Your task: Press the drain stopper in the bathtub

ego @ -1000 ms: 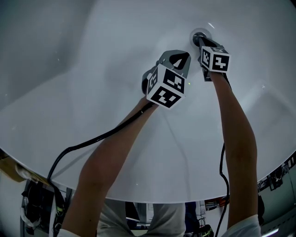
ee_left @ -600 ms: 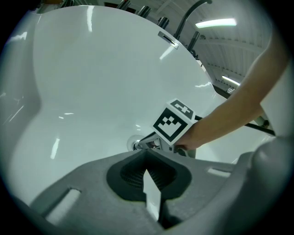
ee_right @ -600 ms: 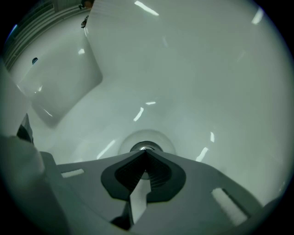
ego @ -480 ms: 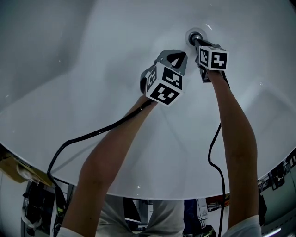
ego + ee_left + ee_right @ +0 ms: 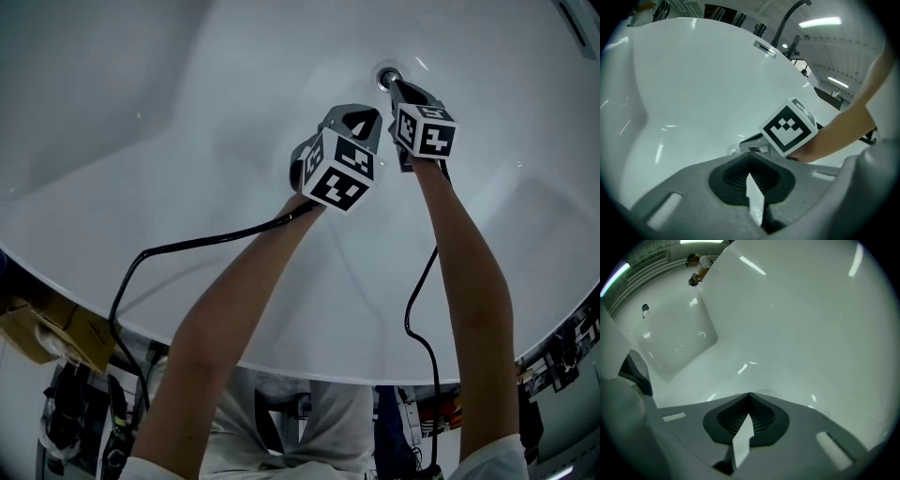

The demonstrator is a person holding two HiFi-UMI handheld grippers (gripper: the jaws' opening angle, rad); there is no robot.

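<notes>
Jaws closed together, empty, on both grippers. Kept right gripper (image 5: 392, 85) tip down on round chrome drain stopper (image 5: 384, 76) in glossy white bathtub (image 5: 187, 141) floor across last second; left gripper (image 5: 361, 119) parked just beside. Reads as press under way.

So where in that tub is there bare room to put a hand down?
The tub floor left of the left tongs is bare, and right of the right tongs too. It's crowded round the stopper, where both tongs point.
</notes>
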